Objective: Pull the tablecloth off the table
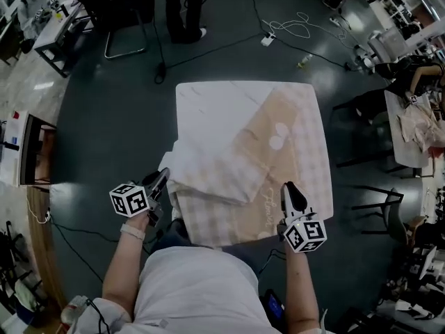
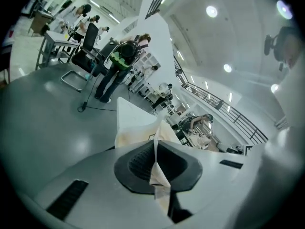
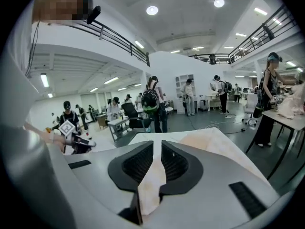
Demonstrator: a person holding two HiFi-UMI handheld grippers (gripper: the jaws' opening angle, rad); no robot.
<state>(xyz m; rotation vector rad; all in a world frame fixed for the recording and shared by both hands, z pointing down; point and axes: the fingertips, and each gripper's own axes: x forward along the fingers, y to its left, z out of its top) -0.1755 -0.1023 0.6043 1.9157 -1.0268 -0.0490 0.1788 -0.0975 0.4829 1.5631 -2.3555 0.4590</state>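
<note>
A beige and white checked tablecloth (image 1: 243, 152) lies over a square table (image 1: 208, 99), rumpled and folded back at its near left, so the pale table top shows at the far left. My left gripper (image 1: 161, 179) is shut on the cloth's near left corner, and a thin fold of tablecloth (image 2: 157, 171) runs between its black pads (image 2: 138, 163). My right gripper (image 1: 290, 193) is shut on the near right edge, where a strip of tablecloth (image 3: 152, 180) sits pinched in its pads (image 3: 178, 163).
Black chairs (image 1: 368, 158) stand right of the table, with a second table (image 1: 410, 131) holding cloth behind them. Cables (image 1: 292, 30) and a person's legs (image 1: 182, 9) are on the dark floor beyond. A desk (image 1: 55, 30) stands at far left.
</note>
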